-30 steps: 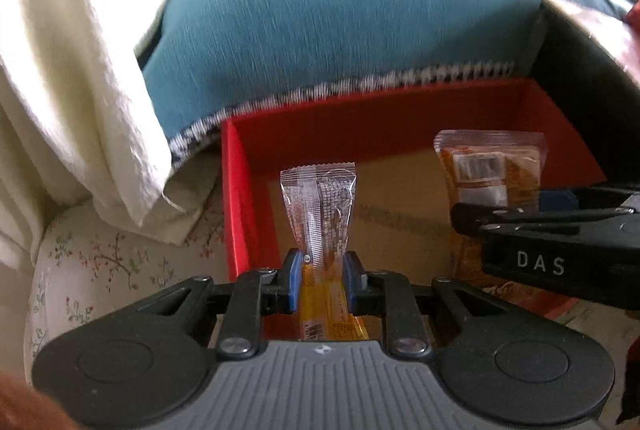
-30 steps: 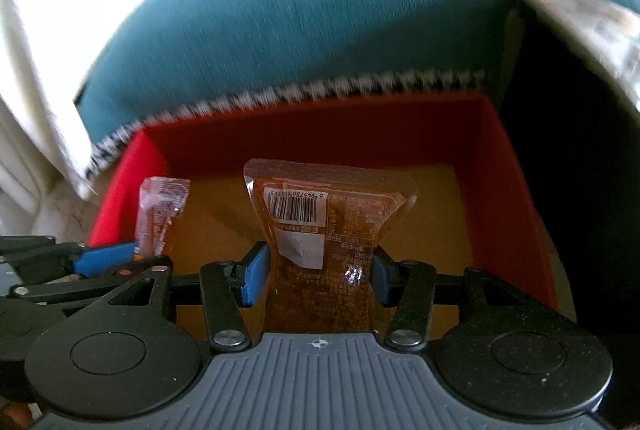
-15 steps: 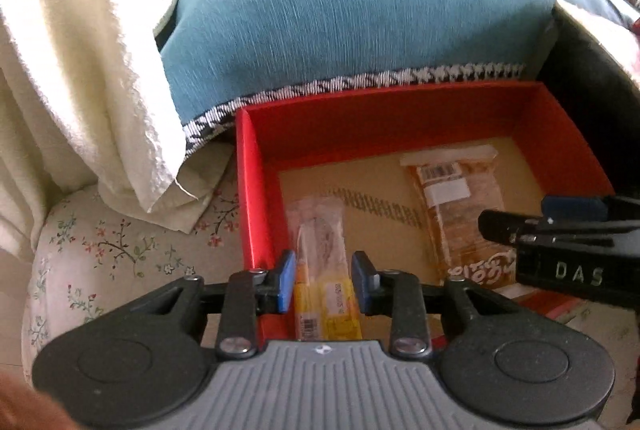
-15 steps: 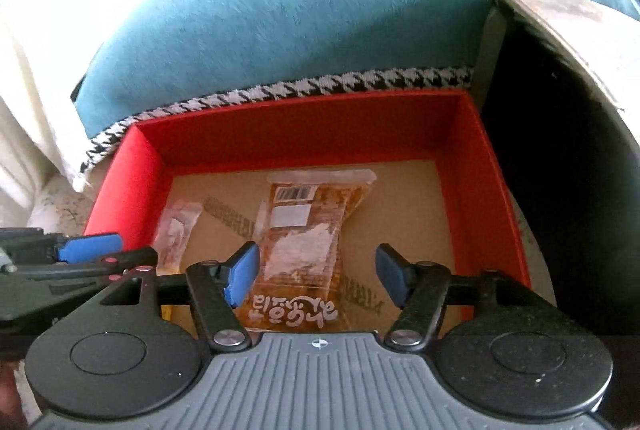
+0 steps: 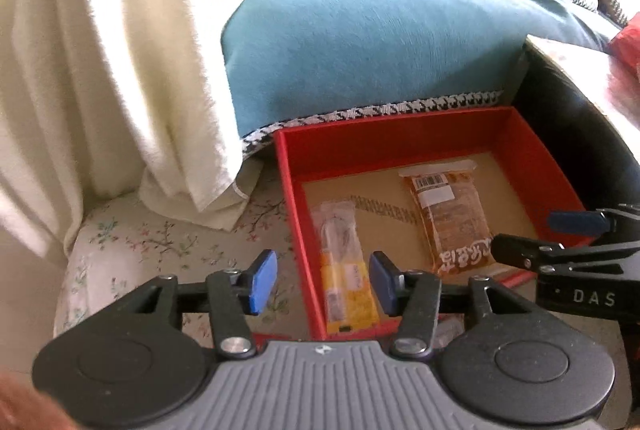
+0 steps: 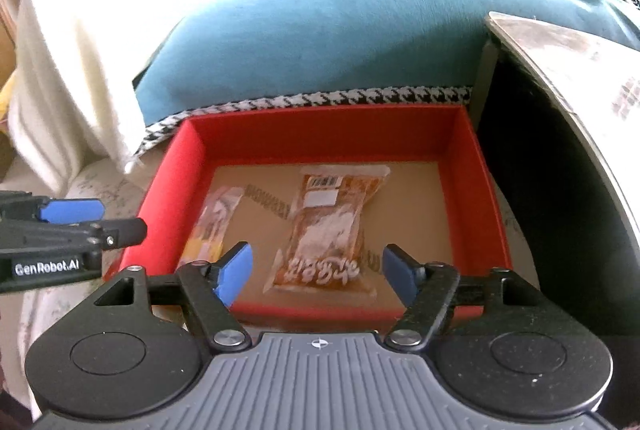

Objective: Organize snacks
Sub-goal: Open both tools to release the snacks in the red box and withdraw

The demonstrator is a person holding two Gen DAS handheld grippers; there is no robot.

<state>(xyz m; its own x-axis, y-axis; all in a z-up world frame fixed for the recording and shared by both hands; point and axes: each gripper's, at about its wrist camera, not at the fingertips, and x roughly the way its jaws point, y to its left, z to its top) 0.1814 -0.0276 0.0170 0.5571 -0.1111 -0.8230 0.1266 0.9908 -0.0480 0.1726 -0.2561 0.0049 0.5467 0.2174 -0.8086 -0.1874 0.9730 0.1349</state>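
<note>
A red box point(image 6: 176, 190) with a brown floor is seen on a flowered cloth point(image 5: 160, 250), just in front of a big blue cushion point(image 5: 360, 30) with a black-and-white checked edge. Two snacks are laid flat inside the red box. A thin clear and yellow snack pack point(image 5: 344, 270) is placed by the left wall of the box, and a wider orange snack bag point(image 5: 448, 218) is placed near the middle, apart from the thin one. The left gripper point(image 5: 320, 280) is held above the near left corner of the box; its jaws are being opened, and nothing is pinched between them. The right gripper point(image 6: 316, 272) is held above the near edge of the box; its jaws are being opened too, wide of the orange bag below, which is not touched. A white blanket point(image 5: 100, 70) is draped to the left of the box.
</note>
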